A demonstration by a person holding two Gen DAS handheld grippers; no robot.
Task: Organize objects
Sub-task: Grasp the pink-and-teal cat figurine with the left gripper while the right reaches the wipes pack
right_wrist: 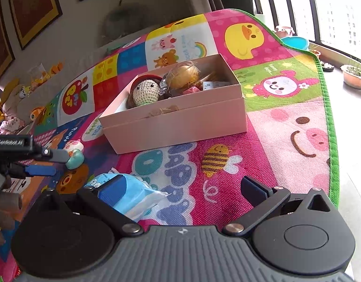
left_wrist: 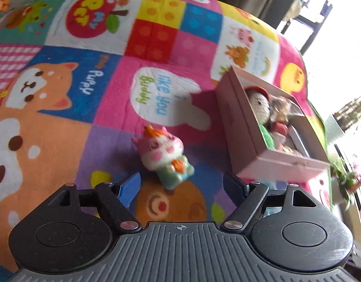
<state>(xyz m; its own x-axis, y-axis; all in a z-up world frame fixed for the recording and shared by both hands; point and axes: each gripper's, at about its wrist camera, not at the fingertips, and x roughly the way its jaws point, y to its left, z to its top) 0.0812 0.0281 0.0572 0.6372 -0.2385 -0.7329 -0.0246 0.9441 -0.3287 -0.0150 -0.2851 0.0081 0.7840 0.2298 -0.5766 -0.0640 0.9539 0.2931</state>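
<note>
A small pink, white and teal animal figurine point(left_wrist: 165, 156) lies on the colourful play mat point(left_wrist: 91, 98), just ahead of my open, empty left gripper point(left_wrist: 181, 186). It also shows in the right wrist view point(right_wrist: 74, 154), with the left gripper point(right_wrist: 45, 163) beside it. A pink cardboard box point(right_wrist: 178, 122) holds a crocheted doll point(right_wrist: 146, 90), a gold ball point(right_wrist: 185, 75) and other small items; in the left wrist view the box point(left_wrist: 243, 127) is to the right. My right gripper point(right_wrist: 182, 189) is open above the mat point(right_wrist: 262, 127); a blue tissue pack point(right_wrist: 128, 193) lies by its left finger.
Several soft toys point(right_wrist: 13, 108) lie along the wall at the far left. Framed pictures point(right_wrist: 32, 4) hang on the wall. The mat's green edge point(right_wrist: 331, 122) runs along the right, with plant pots point(right_wrist: 354, 75) and a window beyond.
</note>
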